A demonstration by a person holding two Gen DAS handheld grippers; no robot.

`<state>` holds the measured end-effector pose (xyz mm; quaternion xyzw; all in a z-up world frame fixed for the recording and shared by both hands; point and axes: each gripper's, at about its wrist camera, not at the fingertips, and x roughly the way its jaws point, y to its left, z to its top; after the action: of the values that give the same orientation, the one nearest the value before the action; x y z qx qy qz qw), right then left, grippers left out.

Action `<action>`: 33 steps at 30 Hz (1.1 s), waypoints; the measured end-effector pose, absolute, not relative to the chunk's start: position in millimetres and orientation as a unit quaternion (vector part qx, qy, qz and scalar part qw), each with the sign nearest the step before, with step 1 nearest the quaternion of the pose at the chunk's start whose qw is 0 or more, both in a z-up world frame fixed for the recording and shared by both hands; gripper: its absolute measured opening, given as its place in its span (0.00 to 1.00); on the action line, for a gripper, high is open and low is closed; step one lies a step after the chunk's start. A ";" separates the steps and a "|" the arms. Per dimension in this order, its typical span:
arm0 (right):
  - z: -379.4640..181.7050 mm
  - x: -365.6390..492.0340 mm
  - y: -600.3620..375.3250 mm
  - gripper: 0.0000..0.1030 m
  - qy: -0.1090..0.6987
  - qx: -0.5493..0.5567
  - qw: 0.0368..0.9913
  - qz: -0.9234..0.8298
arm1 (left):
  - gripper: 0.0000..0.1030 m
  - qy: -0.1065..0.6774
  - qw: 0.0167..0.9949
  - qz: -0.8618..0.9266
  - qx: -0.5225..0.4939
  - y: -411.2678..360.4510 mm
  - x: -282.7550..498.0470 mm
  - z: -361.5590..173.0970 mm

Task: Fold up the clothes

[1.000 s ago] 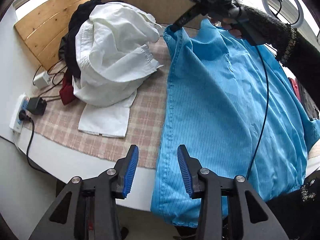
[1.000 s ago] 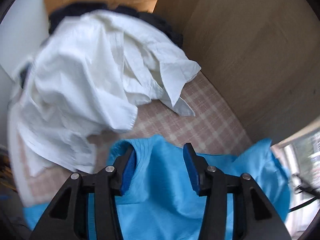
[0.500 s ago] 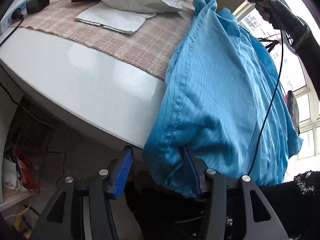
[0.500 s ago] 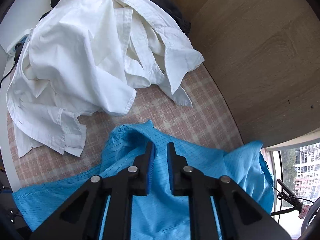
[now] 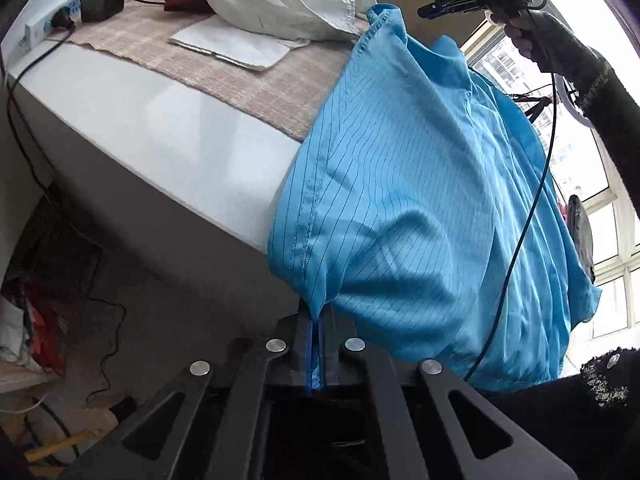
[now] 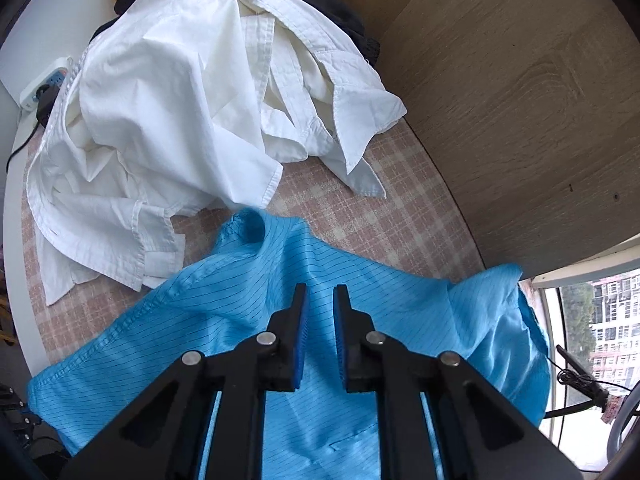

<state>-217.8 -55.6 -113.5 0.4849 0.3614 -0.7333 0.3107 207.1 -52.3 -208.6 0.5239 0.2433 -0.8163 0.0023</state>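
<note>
A blue pinstriped shirt lies on the table and hangs over its near edge. My left gripper is shut on the shirt's lower hem corner, below the table edge. In the right wrist view the shirt spreads under my right gripper, whose jaws stand slightly apart above the collar area, holding nothing. The right gripper also shows in the left wrist view, raised above the shirt's far end.
A pile of white shirts over dark clothes lies on the pink checked cloth. A power strip with plugs sits at the table's left end. A wooden panel stands behind. Clutter lies under the table.
My left gripper closed on the blue shirt's hem corner. My right gripper let go of the collar, opened slightly and lifted off the shirt.
</note>
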 end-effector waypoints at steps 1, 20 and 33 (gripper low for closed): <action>-112.8 -219.3 -57.6 0.12 0.352 0.485 0.312 -0.737 | 0.01 0.242 0.011 -0.818 0.521 -56.5 210.7 -203.1; -27.8 -281.6 118.1 0.30 0.125 0.510 0.274 -0.806 | 0.30 0.034 -0.018 -0.865 0.500 -103.2 46.6 -92.0; -143.0 -388.5 158.3 0.41 0.009 0.594 0.240 -0.768 | 0.34 0.041 -0.071 -0.850 0.521 -65.3 -174.7 -138.7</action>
<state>-388.5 158.3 -143.0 0.5942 0.0090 -0.7678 0.2396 -174.7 -65.3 -138.7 0.5208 0.0411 -0.8497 -0.0712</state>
